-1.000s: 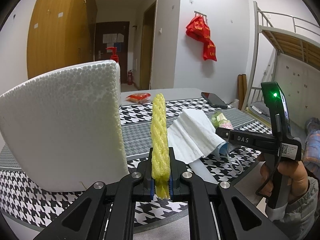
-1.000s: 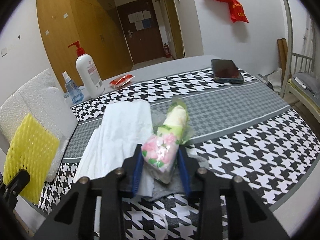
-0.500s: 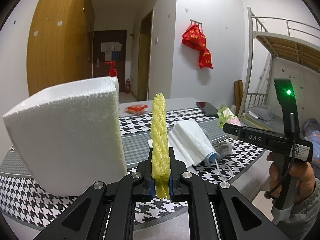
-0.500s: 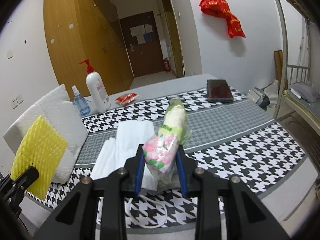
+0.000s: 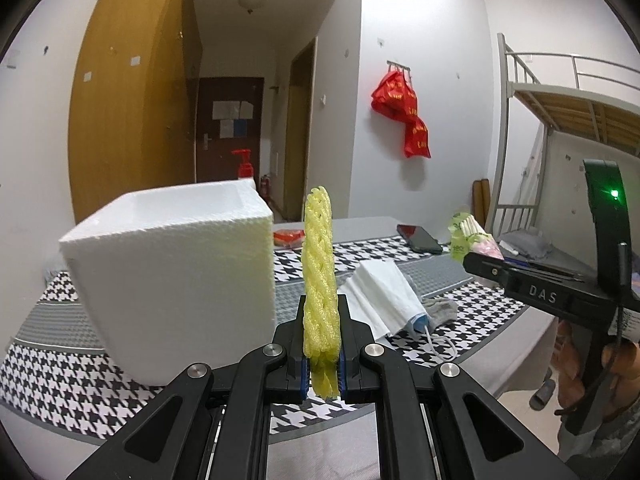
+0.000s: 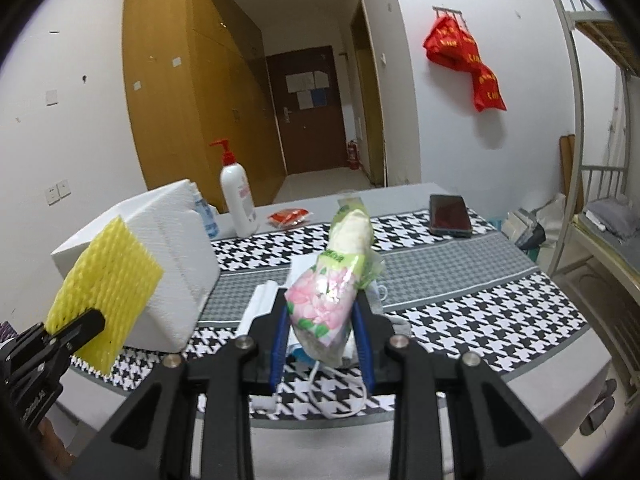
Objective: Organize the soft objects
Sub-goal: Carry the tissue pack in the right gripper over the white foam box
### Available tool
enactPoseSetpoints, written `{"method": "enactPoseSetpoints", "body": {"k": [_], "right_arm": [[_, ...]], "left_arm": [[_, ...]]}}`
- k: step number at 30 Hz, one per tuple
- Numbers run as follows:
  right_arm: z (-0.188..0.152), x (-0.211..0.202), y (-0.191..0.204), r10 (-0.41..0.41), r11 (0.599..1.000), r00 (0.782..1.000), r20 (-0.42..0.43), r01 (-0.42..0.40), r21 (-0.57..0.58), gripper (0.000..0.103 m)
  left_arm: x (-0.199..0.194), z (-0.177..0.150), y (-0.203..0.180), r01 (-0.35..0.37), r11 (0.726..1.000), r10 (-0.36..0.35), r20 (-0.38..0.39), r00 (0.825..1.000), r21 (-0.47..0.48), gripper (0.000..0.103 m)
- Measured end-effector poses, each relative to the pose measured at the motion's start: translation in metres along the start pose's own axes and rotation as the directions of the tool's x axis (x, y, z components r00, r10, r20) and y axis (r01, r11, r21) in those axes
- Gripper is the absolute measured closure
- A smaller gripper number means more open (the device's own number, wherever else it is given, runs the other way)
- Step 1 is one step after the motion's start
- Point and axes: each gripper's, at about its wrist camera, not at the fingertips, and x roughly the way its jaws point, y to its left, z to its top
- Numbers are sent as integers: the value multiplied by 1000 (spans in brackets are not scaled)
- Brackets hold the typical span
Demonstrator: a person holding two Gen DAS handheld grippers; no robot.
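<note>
Counts: I saw one yellow foam net [image 5: 320,280], one tissue pack [image 6: 332,280], one foam box [image 5: 176,280], one face mask [image 5: 388,300].
Left gripper [image 5: 322,360]: clamped on the net, long axis upright, above the counter's [image 5: 460,280] near edge.
Right gripper [image 6: 323,344]: pinching the pack, pointing far.
Room: box left; counter's right side open.

table [image 6: 460,272] under a black-and-white houndstooth cloth with grey bands, white foam box [image 6: 176,248] at left, pump bottle [image 6: 237,200], red packet [image 6: 289,216], phone [image 6: 449,216], folded white tissue [image 5: 384,296], face mask [image 5: 420,320], grey sock [image 5: 442,309]
</note>
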Motion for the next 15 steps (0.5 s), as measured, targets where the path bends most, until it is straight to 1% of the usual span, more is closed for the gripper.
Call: {"method": "enactPoseSetpoints", "body": {"k": [10, 15], "right_arm": [[-5, -30, 31, 48, 997, 998, 41, -45, -70, 69], [-8, -39, 46, 59, 993, 997, 53, -54, -102, 69]], "left_arm": [[-21, -2, 8, -17, 1000, 17, 31, 999, -12, 93], [-34, -3, 15, -34, 999, 35, 51, 998, -21, 93]]}}
